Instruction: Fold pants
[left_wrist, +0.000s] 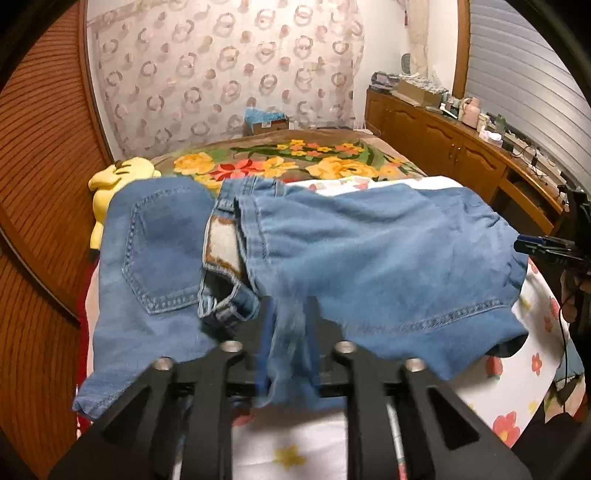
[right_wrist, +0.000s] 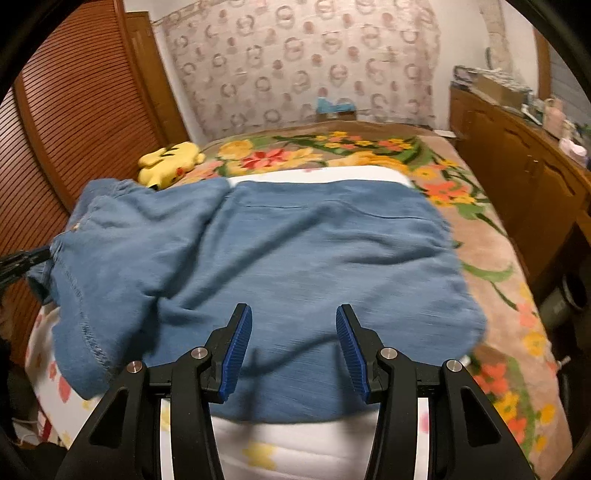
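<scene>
In the left wrist view, the blue denim pants (left_wrist: 369, 254) are seen spread across the middle of the frame on a white flower-printed sheet (left_wrist: 509, 384). A blurred bunch of denim lies between the narrowly parted jaws of the left gripper (left_wrist: 288, 332); a firm grip cannot be told. In the right wrist view, the right gripper (right_wrist: 293, 347) is shown half open and empty above the pants, at lower centre.

Beyond the tongs a bed (right_wrist: 491, 258) carries a flowered blanket (left_wrist: 295, 162) and a white flowered sheet (left_wrist: 491, 391). A yellow plush toy (right_wrist: 170, 162) lies far left. A cluttered wooden cabinet (left_wrist: 443, 136) stands right, a patterned curtain (left_wrist: 221, 66) hangs behind.
</scene>
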